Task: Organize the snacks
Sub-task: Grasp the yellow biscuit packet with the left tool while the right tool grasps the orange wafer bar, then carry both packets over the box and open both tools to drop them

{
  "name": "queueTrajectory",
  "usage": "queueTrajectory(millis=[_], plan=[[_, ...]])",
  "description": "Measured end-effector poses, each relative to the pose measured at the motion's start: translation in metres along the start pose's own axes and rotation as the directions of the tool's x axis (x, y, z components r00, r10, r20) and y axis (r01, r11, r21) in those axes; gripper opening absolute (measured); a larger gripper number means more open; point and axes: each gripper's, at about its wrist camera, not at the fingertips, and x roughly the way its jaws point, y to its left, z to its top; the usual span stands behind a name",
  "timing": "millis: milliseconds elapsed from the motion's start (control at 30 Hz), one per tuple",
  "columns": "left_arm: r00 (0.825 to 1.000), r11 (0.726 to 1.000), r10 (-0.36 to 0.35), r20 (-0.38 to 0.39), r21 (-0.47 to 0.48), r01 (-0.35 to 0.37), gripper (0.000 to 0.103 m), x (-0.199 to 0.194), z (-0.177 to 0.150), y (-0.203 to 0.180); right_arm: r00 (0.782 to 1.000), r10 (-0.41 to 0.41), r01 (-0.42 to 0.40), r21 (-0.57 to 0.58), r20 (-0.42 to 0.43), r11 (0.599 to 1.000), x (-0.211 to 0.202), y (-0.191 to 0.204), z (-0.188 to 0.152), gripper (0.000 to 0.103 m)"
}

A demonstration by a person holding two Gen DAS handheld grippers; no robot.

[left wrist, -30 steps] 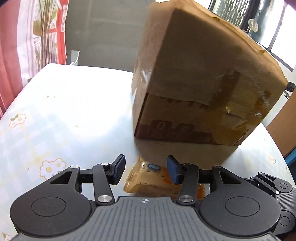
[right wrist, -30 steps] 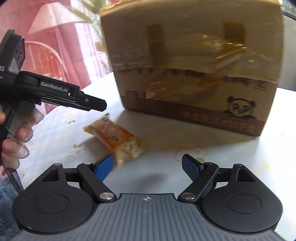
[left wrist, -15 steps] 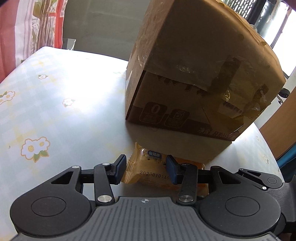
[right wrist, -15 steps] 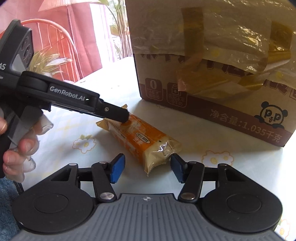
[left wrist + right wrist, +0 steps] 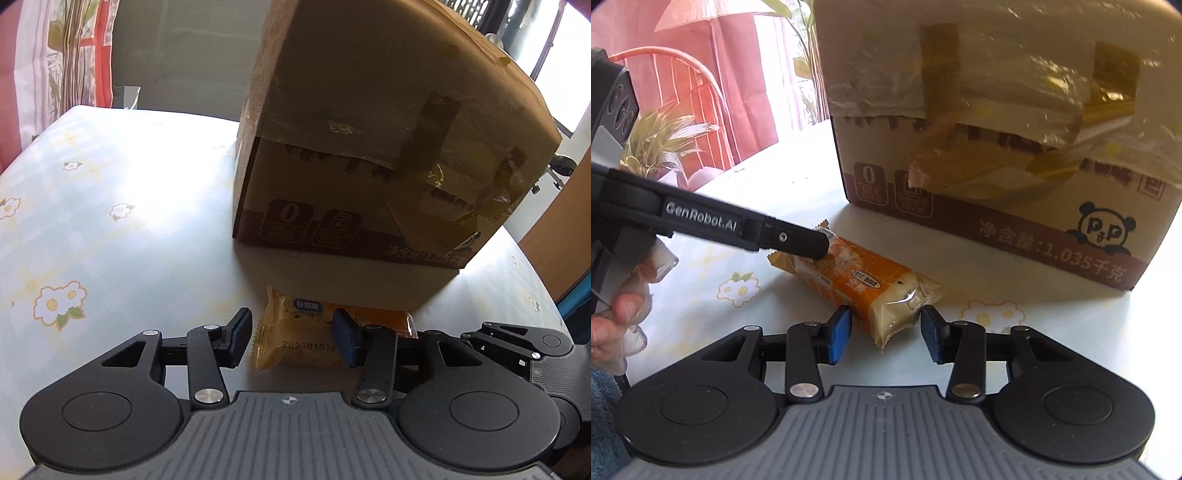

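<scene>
a snack (image 5: 866,282) in an orange wrapper lies flat on the desk (image 5: 110,229), just in front of a taped cardboard box (image 5: 1004,147). the desk has a pale cloth with small flowers printed on it. the box stands upright, and the snack is near its lower front edge but does not touch it.

the left tool (image 5: 291,338) is at one end of the snack, the end with a printed date. its jaws are opening. the wrapper end is between the two blue pads; the right pad seems to lie against the wrapper, and the left pad stands a little apart from it. i cannot say that it has a real grip on it. in the right wrist view the same tool (image 5: 812,247) comes in from the left side, and its dark finger lies over the far end of the snack. a hand (image 5: 617,306) holds its handle at the left edge.

the right tool (image 5: 886,334) is at the other end, where the wrapper is clear and crimped. its jaws are closing, with the crimped end between them. there is a small gap on both sides, so the pads do not press the snack yet.

behind the desk there is a red curtain (image 5: 746,85), and a green plant (image 5: 661,140).
</scene>
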Motion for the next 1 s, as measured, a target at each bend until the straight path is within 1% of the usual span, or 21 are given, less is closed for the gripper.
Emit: queueTrajectory(millis=[100,233,333,400,467,567,667,800,900,1000], plan=[[1.0,1.0,0.006,0.002,0.006,-0.006,0.061,0.002,0.002,0.002,1.0,0.0,0.0,-0.002,-0.002,1.0,0.0,-0.001,-0.001,0.042],[1.0,1.0,-0.029,-0.008,-0.012,0.028,0.061,0.005,0.003,0.006,1.0,0.005,-0.005,0.007,-0.005,1.0,-0.001,-0.003,-0.002,0.042],[0.997,0.996,-0.077,-0.012,-0.035,0.076,0.055,0.006,-0.001,0.002,1.0,0.005,-0.005,0.012,-0.004,1.0,0.0,-0.003,-0.003,0.042],[0.998,0.998,-0.066,0.006,-0.012,0.066,0.048,0.003,-0.004,-0.005,1.0,0.003,-0.003,0.012,-0.002,1.0,0.0,-0.003,-0.002,0.042],[0.998,0.998,-0.055,0.011,-0.006,0.055,0.047,0.001,-0.006,-0.011,1.0,-0.001,0.001,0.01,-0.001,1.0,-0.001,-0.002,-0.002,0.042],[0.998,0.998,-0.054,0.035,-0.026,0.055,0.046,-0.008,-0.005,-0.013,1.0,-0.002,0.002,0.009,0.009,1.0,-0.006,0.0,-0.003,0.042],[0.996,0.997,-0.061,0.072,-0.04,0.064,0.046,-0.02,0.001,-0.019,0.999,-0.007,0.007,-0.006,0.053,1.0,-0.019,0.001,0.001,0.042],[0.989,0.998,-0.061,0.137,-0.01,0.063,0.046,-0.04,0.016,-0.04,0.992,-0.022,0.024,-0.021,0.126,0.999,-0.041,0.002,0.009,0.042],[0.979,0.997,-0.072,0.189,0.023,0.068,0.046,-0.055,0.03,-0.059,0.982,-0.04,0.048,-0.043,0.185,0.998,-0.061,0.001,0.018,0.042],[0.965,0.996,-0.086,0.246,0.055,0.075,0.046,-0.069,0.049,-0.076,0.967,-0.053,0.071,-0.066,0.248,0.995,-0.083,-0.002,0.032,0.042]])
